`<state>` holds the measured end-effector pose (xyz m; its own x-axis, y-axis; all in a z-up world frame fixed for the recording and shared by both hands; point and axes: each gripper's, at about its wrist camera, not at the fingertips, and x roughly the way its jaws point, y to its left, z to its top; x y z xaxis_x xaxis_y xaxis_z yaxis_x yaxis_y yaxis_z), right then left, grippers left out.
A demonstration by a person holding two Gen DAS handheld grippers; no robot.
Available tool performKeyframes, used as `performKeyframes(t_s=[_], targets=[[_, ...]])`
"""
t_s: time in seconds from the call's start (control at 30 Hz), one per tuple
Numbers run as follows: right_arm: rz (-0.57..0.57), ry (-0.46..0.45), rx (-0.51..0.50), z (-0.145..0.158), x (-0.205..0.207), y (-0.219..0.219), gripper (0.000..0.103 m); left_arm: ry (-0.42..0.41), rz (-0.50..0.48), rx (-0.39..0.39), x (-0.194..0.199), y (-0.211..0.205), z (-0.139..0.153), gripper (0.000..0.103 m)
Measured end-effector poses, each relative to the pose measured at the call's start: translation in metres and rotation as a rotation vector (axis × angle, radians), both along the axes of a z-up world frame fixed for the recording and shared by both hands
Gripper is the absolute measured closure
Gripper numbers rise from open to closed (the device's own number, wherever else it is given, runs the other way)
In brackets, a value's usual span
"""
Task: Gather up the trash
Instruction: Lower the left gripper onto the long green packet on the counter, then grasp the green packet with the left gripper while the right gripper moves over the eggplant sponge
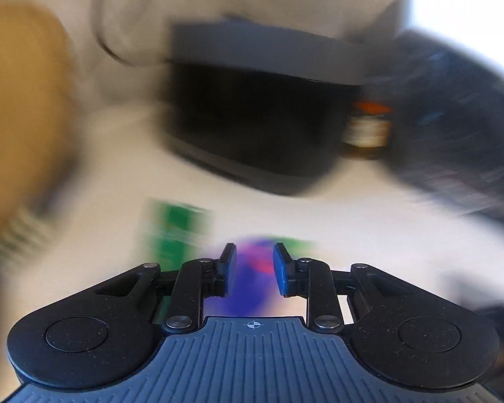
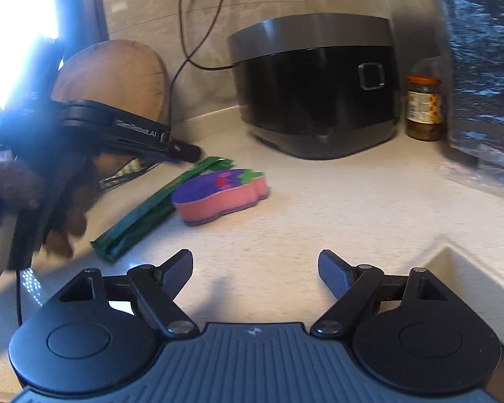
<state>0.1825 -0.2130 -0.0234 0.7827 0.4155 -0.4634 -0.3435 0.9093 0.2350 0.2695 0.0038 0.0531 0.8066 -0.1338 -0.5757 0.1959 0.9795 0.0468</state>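
The left wrist view was heavily smeared by motion blur: the black cooker (image 1: pixel 252 107), the jar (image 1: pixel 368 131) and the green wrapper (image 1: pixel 176 231) were all streaked, and only the left gripper (image 1: pixel 254 270) itself stayed sharp. The right wrist view was much crisper, with slight softness toward its edges. Strong daylight burned out its upper left corner to pure white, flaring over the left gripper (image 2: pixel 181 151) and the gloved hand (image 2: pixel 20 188) there. The bench (image 2: pixel 319 208) was evenly and brightly lit, with a faint soft shadow ahead of the right gripper (image 2: pixel 255 270). Fisheye distortion curved the wall and the bench edges in both views.
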Motion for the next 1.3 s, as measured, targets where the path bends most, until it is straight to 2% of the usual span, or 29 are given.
performKeyframes(t_s=[0.03, 0.13, 0.2, 0.3, 0.37, 0.43, 0.57, 0.6, 0.67, 0.8, 0.83, 0.87, 0.93, 1.0, 1.07, 1.1, 1.17, 1.3], targets=[[0.01, 0.002, 0.001, -0.001, 0.0, 0.003, 0.02, -0.006, 0.037, 0.054, 0.003, 0.006, -0.001, 0.076], [0.034, 0.011, -0.018, -0.003, -0.002, 0.011, 0.02, 0.076, 0.073, 0.044, 0.016, 0.029, -0.016, 0.076], [0.036, 0.014, -0.04, -0.004, -0.001, 0.014, 0.02, 0.108, 0.081, 0.074, 0.02, 0.033, -0.03, 0.076], [0.03, 0.01, -0.057, 0.0, 0.0, 0.018, 0.02, 0.063, 0.086, 0.083, 0.017, 0.036, -0.037, 0.075], [0.025, 0.005, -0.064, 0.002, 0.001, 0.021, 0.02, -0.007, 0.113, 0.044, 0.019, 0.041, -0.033, 0.075], [0.023, 0.008, -0.065, 0.003, 0.002, 0.025, 0.02, -0.049, 0.101, 0.017, 0.03, 0.036, -0.029, 0.075], [0.011, 0.005, -0.074, 0.004, 0.0, 0.025, 0.02, -0.014, 0.022, 0.102, 0.054, 0.012, -0.042, 0.076], [0.004, -0.001, -0.079, 0.004, -0.002, 0.023, 0.02, -0.001, -0.004, 0.09, 0.053, 0.008, -0.044, 0.077], [-0.021, -0.016, -0.092, 0.003, -0.003, 0.02, 0.02, 0.041, -0.064, 0.015, 0.046, 0.005, -0.045, 0.082], [-0.043, 0.005, -0.076, 0.003, 0.008, 0.024, 0.019, 0.184, -0.169, -0.207, 0.032, 0.006, -0.041, 0.082], [-0.04, 0.012, -0.065, 0.003, 0.012, 0.028, 0.019, 0.207, -0.196, -0.24, 0.027, 0.006, -0.04, 0.081], [-0.036, 0.017, -0.058, 0.003, 0.016, 0.032, 0.019, 0.197, -0.214, -0.238, 0.02, 0.006, -0.036, 0.08], [-0.043, 0.018, -0.052, 0.002, 0.024, 0.042, 0.018, 0.128, -0.199, -0.186, 0.006, 0.007, -0.025, 0.078], [-0.08, 0.008, -0.073, 0.001, 0.034, 0.053, 0.016, 0.054, -0.131, -0.124, 0.0, 0.014, -0.014, 0.078], [-0.122, 0.006, -0.105, -0.001, 0.047, 0.062, 0.015, 0.005, -0.029, -0.03, -0.002, 0.022, -0.01, 0.08], [-0.129, 0.016, -0.114, -0.003, 0.053, 0.064, 0.015, 0.004, 0.008, 0.014, 0.0, 0.026, -0.012, 0.08], [-0.138, 0.054, -0.107, -0.007, 0.062, 0.064, 0.015, 0.054, 0.056, 0.057, 0.008, 0.033, -0.022, 0.08], [-0.123, 0.088, -0.06, -0.012, 0.066, 0.056, 0.015, 0.115, 0.062, 0.046, 0.018, 0.038, -0.04, 0.078]])
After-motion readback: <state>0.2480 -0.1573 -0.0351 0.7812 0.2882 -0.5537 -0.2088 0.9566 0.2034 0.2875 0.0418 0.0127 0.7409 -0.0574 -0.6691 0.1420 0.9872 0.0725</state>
